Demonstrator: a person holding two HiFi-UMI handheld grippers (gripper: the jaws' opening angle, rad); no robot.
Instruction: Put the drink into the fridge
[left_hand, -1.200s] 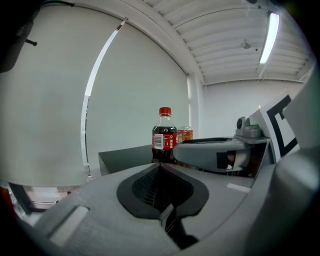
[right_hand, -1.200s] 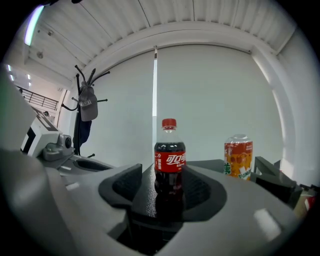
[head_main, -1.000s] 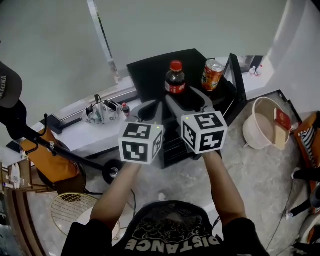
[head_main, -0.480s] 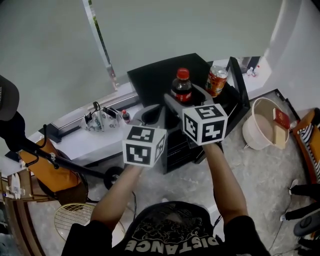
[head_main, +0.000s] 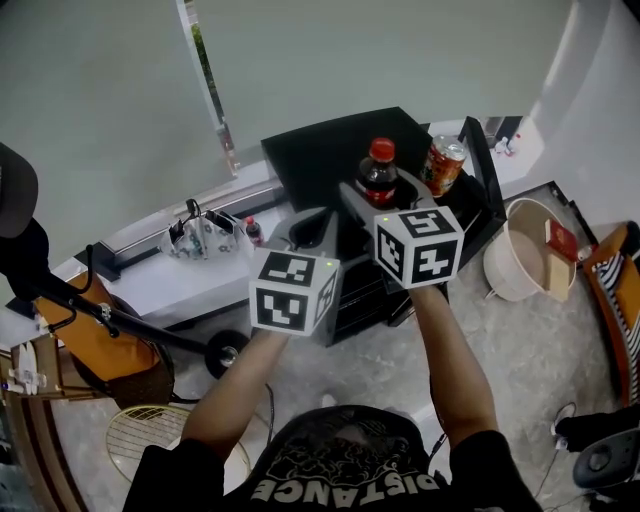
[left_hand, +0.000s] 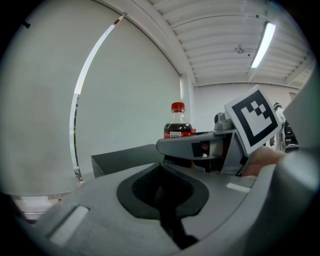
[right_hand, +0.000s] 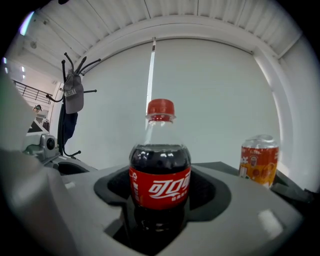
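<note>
Bottle (right_hand: 160, 186) stands between right tongs (head_main: 378, 192), whose jaws just closed further.

Place: looked like a lab hall.
Signs: ribbed ceiling (left_hand: 225, 30) held a strip light (left_hand: 264, 44) at 1 o'clock; coat stand (right_hand: 70, 125) stood at 9 o'clock.

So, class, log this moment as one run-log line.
right gripper: fingers just closed further, cola bottle between them, not clamped | left gripper: shut, empty | cola bottle: upright on black unit
</note>
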